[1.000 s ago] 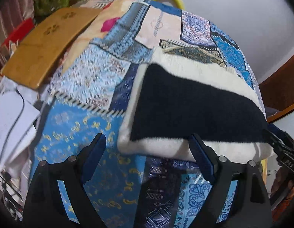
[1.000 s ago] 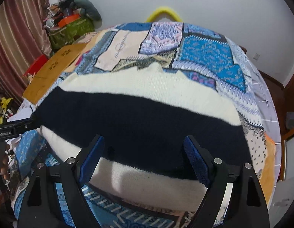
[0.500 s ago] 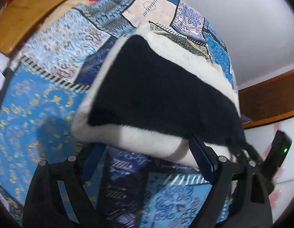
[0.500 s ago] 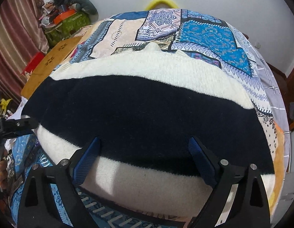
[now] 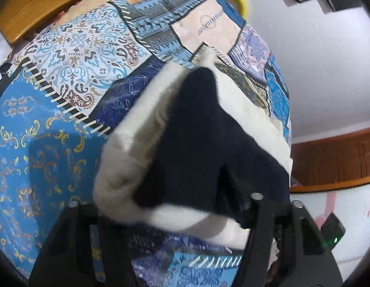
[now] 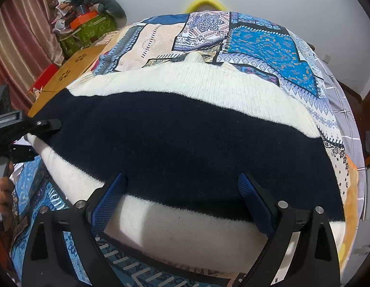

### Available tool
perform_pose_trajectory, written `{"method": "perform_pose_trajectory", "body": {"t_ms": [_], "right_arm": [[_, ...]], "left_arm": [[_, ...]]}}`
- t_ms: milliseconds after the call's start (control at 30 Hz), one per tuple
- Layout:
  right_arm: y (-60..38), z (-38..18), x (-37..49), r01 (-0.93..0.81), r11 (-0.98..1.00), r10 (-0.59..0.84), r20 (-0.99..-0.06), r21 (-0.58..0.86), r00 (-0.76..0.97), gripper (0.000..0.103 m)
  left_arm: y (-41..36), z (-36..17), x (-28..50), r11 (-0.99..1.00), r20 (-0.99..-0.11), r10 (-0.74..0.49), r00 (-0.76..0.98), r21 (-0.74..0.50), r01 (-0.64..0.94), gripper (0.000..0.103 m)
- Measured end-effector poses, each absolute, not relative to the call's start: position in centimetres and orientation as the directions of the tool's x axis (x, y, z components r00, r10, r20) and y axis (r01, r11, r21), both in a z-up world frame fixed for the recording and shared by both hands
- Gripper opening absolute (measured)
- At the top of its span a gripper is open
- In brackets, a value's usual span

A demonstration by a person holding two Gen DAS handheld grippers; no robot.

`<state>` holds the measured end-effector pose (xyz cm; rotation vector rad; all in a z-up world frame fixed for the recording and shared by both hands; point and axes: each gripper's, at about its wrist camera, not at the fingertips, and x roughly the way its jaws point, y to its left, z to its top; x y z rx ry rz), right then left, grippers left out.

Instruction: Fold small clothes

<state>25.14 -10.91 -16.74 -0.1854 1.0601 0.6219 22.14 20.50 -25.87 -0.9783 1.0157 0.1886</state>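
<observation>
Tongs first. Left gripper (image 5: 161, 205) is pinching the near-left end of the knit garment (image 5: 197, 138); cream and navy cloth bunches over the fingers and lifts off the bedspread (image 5: 53, 124) in a raised fold. The right wrist view confirms it: the left gripper's tip (image 6: 47, 124) is clamped on the navy band at the garment's left edge. Right gripper (image 6: 182, 205) is spread wide, blue pads (image 6: 108, 201) apart, hovering just over the near cream hem, pinching nothing.

Garment (image 6: 185, 138) lies across the patchwork bedspread (image 6: 268, 45), cream-navy-cream bands, mostly flat in the right wrist view except the lifted left end.

Progress, as a judgement: early to mid. It looks like at least one layer is already doubled at the left end, since a thick cream edge shows there, but the count of folds is unclear. The current fold is just started and not laid over. Left to do: carry the end across, flatten, probably one more fold.

Hard to see: the left gripper's pads are buried under the cloth. The left wrist view is motion-blurred. The garment's right end runs close to the frame edge. Type of garment cannot be told. A hand (image 6: 3, 191) is partly cut off at far left.
</observation>
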Motion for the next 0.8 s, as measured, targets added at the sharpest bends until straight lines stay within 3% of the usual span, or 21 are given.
{"method": "perform_pose_trajectory", "body": {"t_ms": [100,200,433,667,800], "right_arm": [[-11.0,-16.8,25.2,-0.559,0.816,0.386,-0.859,0.148,0.337,0.094],[-11.2,-16.7,25.2,-0.558,0.817,0.385,-0.859,0.147,0.337,0.094],[-12.8,-16.3,25.2,-0.545,0.828,0.368,-0.861,0.132,0.35,0.094],[-14.3,-15.2,25.2,-0.55,0.833,0.337,-0.845,0.063,0.414,0.094],[-15.1,-14.8,25.4,-0.536,0.842,0.331,-0.838,0.055,0.433,0.094]], "left_arm": [[20.7,-25.8,22.8,0.611,-0.789,-0.265,0.554,-0.582,-0.536,0.031],[20.9,-25.3,23.2,0.636,-0.792,-0.228,0.566,-0.562,-0.529,0.026],[22.2,-23.1,22.6,0.638,-0.778,-0.133,0.614,-0.542,-0.547,0.024],[25.2,-19.8,21.0,0.661,-0.787,0.062,0.613,-0.428,-0.617,0.023],[26.0,-17.6,20.5,0.704,-0.784,0.2,0.588,-0.303,-0.643,0.023]]}}
